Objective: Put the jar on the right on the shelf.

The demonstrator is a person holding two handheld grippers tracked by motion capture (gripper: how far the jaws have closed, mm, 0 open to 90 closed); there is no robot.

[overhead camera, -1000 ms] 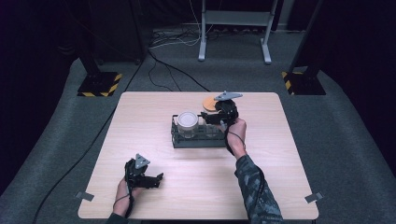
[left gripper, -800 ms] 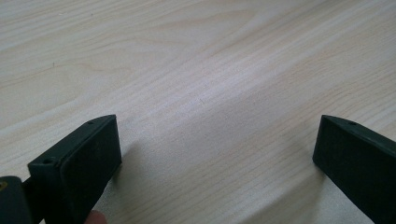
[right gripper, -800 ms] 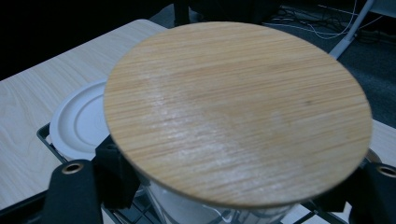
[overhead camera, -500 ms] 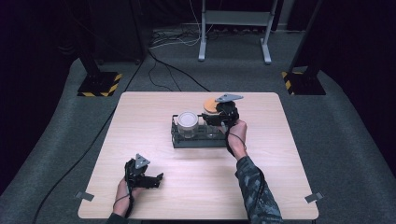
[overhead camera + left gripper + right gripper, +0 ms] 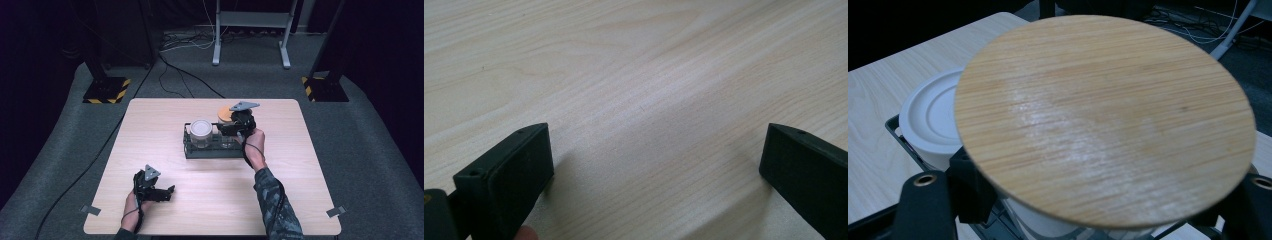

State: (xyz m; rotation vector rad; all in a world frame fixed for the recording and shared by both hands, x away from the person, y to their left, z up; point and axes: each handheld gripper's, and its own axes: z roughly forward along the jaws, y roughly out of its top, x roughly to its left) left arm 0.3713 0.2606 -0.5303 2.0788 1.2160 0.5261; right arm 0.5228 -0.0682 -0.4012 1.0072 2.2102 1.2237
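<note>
A black wire rack point(image 5: 210, 152) stands mid-table. Its left slot holds a jar with a white lid point(image 5: 201, 129) point(image 5: 930, 122). My right gripper point(image 5: 231, 124) is shut on a round wooden lid point(image 5: 224, 115) point(image 5: 1103, 115), held flat just above a pale jar point(image 5: 1048, 222) in the rack's right slot. The lid hides most of that jar. Each jaw presses one side of the disc's near edge. My left gripper point(image 5: 165, 192) point(image 5: 656, 165) rests on the bare wood at the front left, open, with nothing between its jaws.
The light wooden table point(image 5: 280, 200) has bare room in front of and to both sides of the rack. Beyond the far edge are dark floor, cables and stand bases with yellow-black stripes point(image 5: 106, 91).
The right gripper has shifted the wooden lid slightly nearer and lower over the rack's right slot. The left gripper has stayed still.
</note>
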